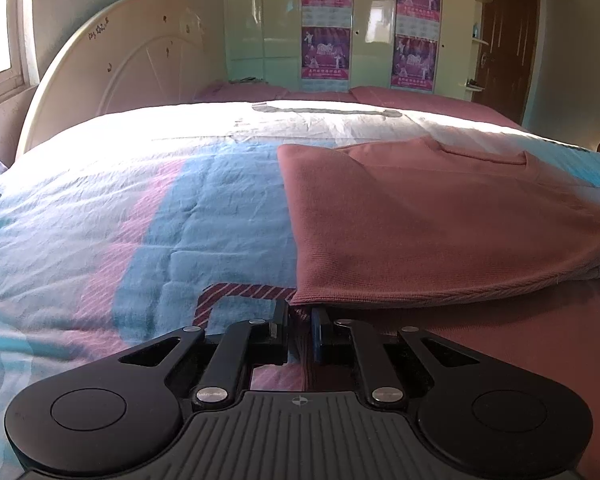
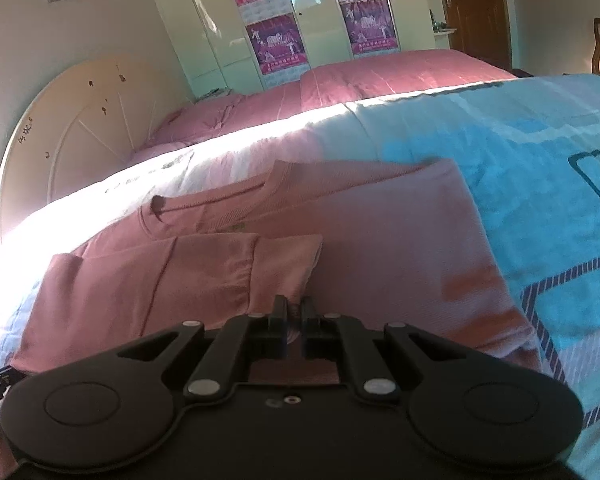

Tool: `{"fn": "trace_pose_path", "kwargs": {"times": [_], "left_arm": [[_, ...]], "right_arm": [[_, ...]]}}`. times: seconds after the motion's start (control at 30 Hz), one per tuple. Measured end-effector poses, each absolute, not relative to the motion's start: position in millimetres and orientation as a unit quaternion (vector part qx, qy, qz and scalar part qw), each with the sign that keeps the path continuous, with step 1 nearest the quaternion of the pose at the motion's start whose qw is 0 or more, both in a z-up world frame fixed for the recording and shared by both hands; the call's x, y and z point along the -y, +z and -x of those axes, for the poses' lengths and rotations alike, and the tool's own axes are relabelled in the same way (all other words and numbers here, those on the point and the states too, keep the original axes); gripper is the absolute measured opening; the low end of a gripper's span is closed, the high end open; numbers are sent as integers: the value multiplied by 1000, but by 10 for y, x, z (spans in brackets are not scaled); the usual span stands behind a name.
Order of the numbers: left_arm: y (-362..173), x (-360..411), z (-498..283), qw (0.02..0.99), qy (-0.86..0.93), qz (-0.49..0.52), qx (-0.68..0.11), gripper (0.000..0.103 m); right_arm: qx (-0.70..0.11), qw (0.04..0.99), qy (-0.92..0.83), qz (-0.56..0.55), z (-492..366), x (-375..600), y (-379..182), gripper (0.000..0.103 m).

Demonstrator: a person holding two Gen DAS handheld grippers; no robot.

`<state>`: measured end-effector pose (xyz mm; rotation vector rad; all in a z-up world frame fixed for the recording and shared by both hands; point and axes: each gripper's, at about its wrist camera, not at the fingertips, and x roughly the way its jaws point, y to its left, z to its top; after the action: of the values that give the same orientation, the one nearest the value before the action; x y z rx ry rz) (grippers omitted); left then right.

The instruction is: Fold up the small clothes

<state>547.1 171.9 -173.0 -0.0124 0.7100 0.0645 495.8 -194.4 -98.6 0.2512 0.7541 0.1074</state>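
The left gripper [image 1: 300,316] pinches the shirt [image 1: 440,220] hem between its fingers [image 1: 279,320]. The right gripper [image 2: 294,312] likewise clamps shirt cloth, the folded sleeve [image 2: 220,272] just ahead-left, on the bed [image 2: 540,152].

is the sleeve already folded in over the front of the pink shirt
Yes, in the right wrist view a sleeve lies folded across the body of the pink shirt, just ahead of the right tool.

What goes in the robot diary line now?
left gripper: shut on pink shirt hem | right gripper: shut on shirt | bed quilt
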Motion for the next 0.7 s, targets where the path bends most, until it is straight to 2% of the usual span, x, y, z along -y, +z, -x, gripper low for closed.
{"fn": "trace_pose_path", "kwargs": {"times": [0.1, 0.23, 0.27, 0.3, 0.33, 0.47, 0.53, 0.6, 0.7], "left_arm": [[-1723, -1727, -5458, 937, 32, 5, -349, 10], [-1663, -1766, -5406, 933, 20, 3, -359, 13], [-1612, -1815, -5342, 933, 22, 13, -358, 31], [-1531, -1867, -5244, 937, 30, 23, -348, 45], [-1458, -1889, -5162, 943, 32, 29, -329, 61], [-1303, -1736, -5250, 955, 8, 49, -294, 61], [-1427, -1571, -5465, 946, -16, 45, -320, 61], [-1661, -1471, -5631, 925, -33, 30, -377, 62], [-1547, -1456, -5643, 930, -39, 19, -364, 62]], "right_arm": [[-364, 923, 53, -118, -4952, 1915, -979, 6], [-409, 905, 39, -106, -5031, 1919, -1178, 7], [-409, 906, 39, -104, -5011, 1931, -1156, 16], [-406, 908, 30, -95, -4983, 1934, -1096, 25], [-390, 918, 12, -76, -4925, 1927, -994, 26], [-354, 931, 68, -59, -4866, 1721, -815, 23], [-366, 925, 94, -37, -4934, 1504, -899, 19], [-413, 908, 74, -5, -5035, 1404, -1126, 20], [-399, 914, 74, -13, -5024, 1501, -1054, 23]]}}
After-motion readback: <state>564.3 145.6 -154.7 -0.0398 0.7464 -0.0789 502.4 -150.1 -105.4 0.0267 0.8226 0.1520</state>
